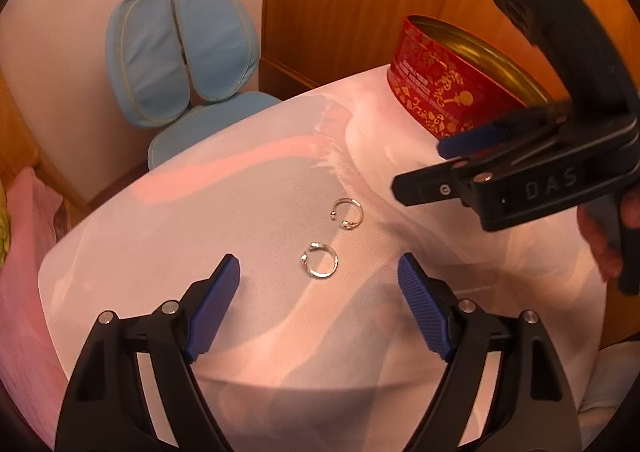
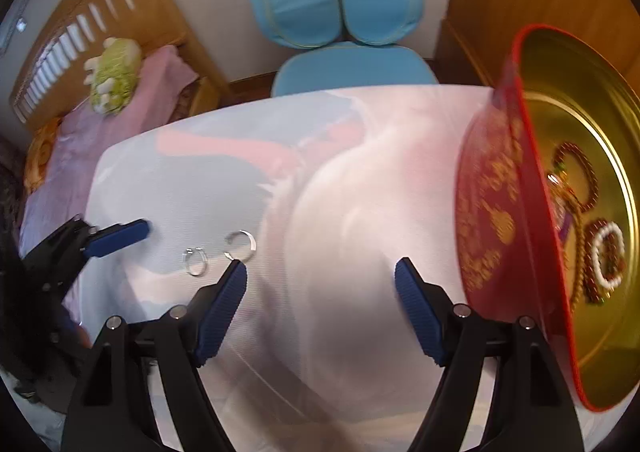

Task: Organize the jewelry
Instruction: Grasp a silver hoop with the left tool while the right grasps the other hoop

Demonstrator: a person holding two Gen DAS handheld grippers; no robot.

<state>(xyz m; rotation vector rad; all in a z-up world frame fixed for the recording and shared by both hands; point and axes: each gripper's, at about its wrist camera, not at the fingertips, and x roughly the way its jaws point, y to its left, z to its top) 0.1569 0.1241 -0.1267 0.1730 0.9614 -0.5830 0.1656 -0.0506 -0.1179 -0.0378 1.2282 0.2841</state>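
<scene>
Two silver open rings lie on the white tablecloth [image 1: 240, 188]. The near ring [image 1: 319, 261] lies just ahead of my open, empty left gripper [image 1: 319, 272]; the far ring [image 1: 347, 213] is a little beyond it. Both show in the right wrist view, the near ring [image 2: 195, 261] and the far ring [image 2: 240, 245], left of my open, empty right gripper [image 2: 320, 274]. A red tin [image 1: 444, 88] with gold patterns stands at the right; in the right wrist view the tin [image 2: 492, 212] holds bead bracelets [image 2: 600, 252]. The right gripper [image 1: 424, 172] hovers beside the tin.
A light blue chair [image 2: 340, 12] stands beyond the table's far edge. A wooden cabinet [image 1: 360, 0] is behind the tin. A bed with pink bedding [image 2: 132, 92] and a green plush toy [image 2: 112, 76] lies to the left.
</scene>
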